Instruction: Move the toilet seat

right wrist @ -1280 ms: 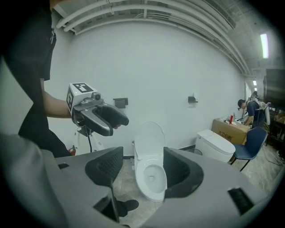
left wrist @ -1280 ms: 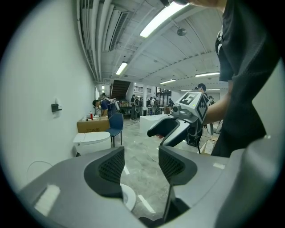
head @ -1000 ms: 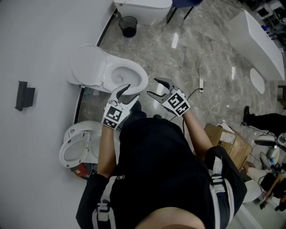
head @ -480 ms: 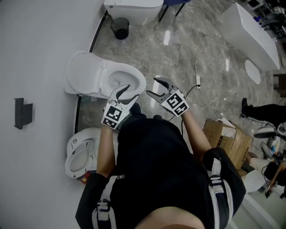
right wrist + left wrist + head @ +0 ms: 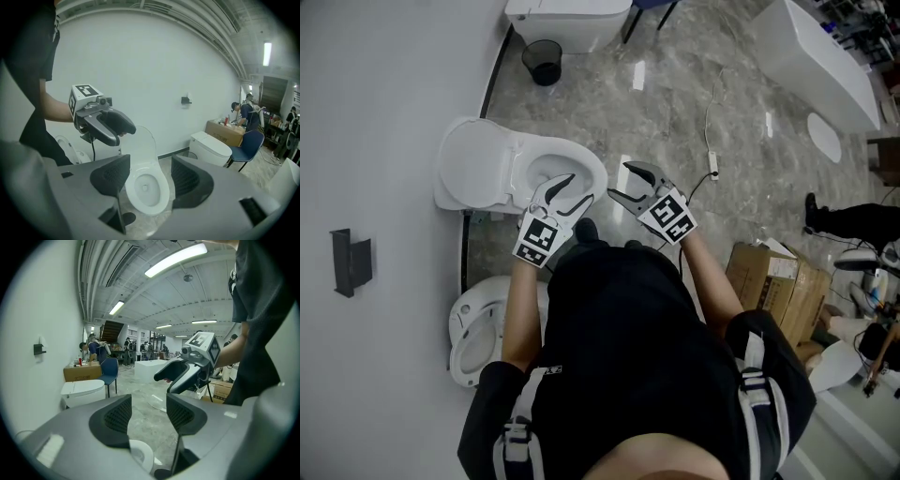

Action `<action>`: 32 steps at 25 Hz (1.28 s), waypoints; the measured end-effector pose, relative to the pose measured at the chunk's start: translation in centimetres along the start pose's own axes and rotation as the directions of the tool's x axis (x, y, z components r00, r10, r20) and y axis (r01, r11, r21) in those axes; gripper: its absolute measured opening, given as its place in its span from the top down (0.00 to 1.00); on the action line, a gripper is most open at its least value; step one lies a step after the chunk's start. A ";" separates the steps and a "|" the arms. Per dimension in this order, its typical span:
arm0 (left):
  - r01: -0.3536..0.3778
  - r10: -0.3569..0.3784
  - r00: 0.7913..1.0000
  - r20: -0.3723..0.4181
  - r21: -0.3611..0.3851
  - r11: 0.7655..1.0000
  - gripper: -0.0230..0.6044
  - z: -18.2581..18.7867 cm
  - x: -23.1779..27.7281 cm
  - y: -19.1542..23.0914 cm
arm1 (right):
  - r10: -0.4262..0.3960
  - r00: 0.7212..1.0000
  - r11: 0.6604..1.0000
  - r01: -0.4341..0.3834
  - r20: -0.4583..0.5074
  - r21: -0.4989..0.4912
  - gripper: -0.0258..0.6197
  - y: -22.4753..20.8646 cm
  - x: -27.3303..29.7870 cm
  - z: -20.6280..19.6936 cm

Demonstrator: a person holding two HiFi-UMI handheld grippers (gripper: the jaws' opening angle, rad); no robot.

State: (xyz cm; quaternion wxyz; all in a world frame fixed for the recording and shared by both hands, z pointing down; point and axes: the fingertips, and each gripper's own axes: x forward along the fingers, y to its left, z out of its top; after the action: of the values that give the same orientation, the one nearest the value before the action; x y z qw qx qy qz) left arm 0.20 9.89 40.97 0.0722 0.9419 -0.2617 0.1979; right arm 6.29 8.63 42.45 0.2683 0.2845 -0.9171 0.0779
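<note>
A white toilet stands against the wall with its bowl [image 5: 551,167] uncovered and its seat and lid [image 5: 472,169] raised upright. In the right gripper view the bowl [image 5: 146,188] lies straight ahead between the jaws, with the raised lid [image 5: 139,143] behind it. My left gripper [image 5: 574,189] hovers open over the bowl's near rim, touching nothing. My right gripper [image 5: 622,183] hangs open just right of the bowl, also empty. The left gripper view [image 5: 147,411] looks along the room, with only a bit of bowl rim [image 5: 140,454] low between its jaws.
A second toilet [image 5: 480,330] sits near the wall at lower left, a third [image 5: 567,17] at the top beside a black bin [image 5: 542,62]. A cable with a plug strip [image 5: 712,169] lies on the marble floor. Cardboard boxes [image 5: 773,277] stand at the right, a white tub [image 5: 816,56] farther off.
Both grippers have drifted a little towards the toilet, still open and empty. The head view has shifted, so the lower-left toilet sits lower in the picture.
</note>
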 end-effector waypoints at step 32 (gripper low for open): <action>0.011 -0.012 0.991 -0.130 -0.007 1.000 0.62 -1.8 3.8 3.1 | 0.024 0.999 0.998 -0.022 -0.027 0.051 0.55 -5.0 3.1 -1.8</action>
State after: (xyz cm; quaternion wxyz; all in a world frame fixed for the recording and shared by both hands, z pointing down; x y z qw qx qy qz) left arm 0.96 5.92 44.26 0.0929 0.9283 -0.2518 0.2575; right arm 7.72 3.52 45.60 0.2727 0.2795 -0.9142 0.1083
